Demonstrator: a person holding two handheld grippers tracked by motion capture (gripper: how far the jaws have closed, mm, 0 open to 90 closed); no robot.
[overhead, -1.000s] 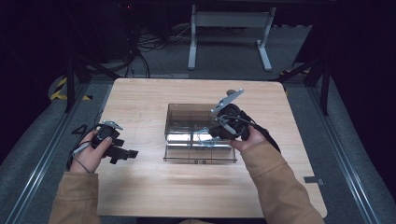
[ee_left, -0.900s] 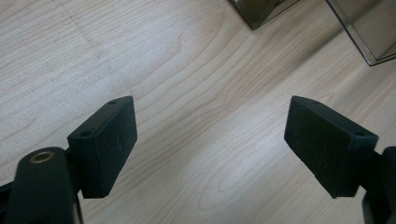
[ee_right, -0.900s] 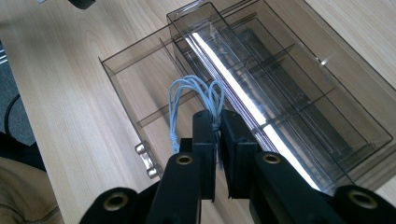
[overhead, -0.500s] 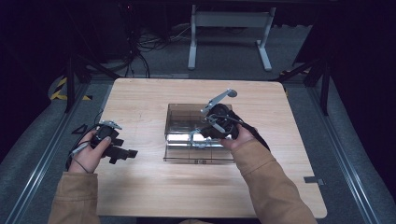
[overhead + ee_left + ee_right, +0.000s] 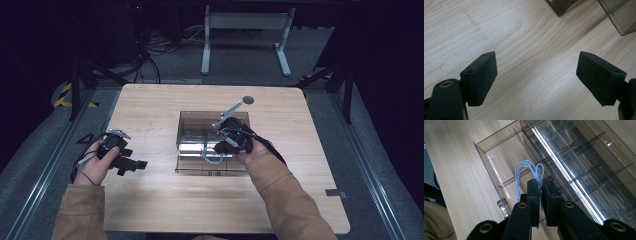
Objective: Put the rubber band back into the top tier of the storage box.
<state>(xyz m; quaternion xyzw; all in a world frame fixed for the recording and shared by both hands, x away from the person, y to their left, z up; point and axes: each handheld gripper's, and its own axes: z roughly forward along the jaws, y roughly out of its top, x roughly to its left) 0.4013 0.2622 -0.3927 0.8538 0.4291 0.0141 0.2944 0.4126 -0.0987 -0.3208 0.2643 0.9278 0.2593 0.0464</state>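
Observation:
A smoky clear compartment box point(image 5: 186, 117) lies open at the middle of the wooden table. My right gripper point(image 5: 216, 150) hangs over its near half, shut on a small coil of pale blue wire point(image 5: 209, 156). In the right gripper view the jaws pinch the coil point(image 5: 526, 168) at its tie, and its loops hang over an end compartment of the box point(image 5: 499, 152) beside the divider rows. My left gripper point(image 5: 139, 164) rests at the table's left, open, with bare wood between its pads point(image 5: 480, 75).
A dark round disc point(image 5: 247, 100) lies on the table beyond the box. A corner of the box point(image 5: 564, 5) and its clear lid point(image 5: 621, 22) show in the left gripper view. A white stand point(image 5: 245, 30) is on the floor behind the table.
My right gripper has moved left and down over the box with the wire coil still in it. The left hand has stayed put.

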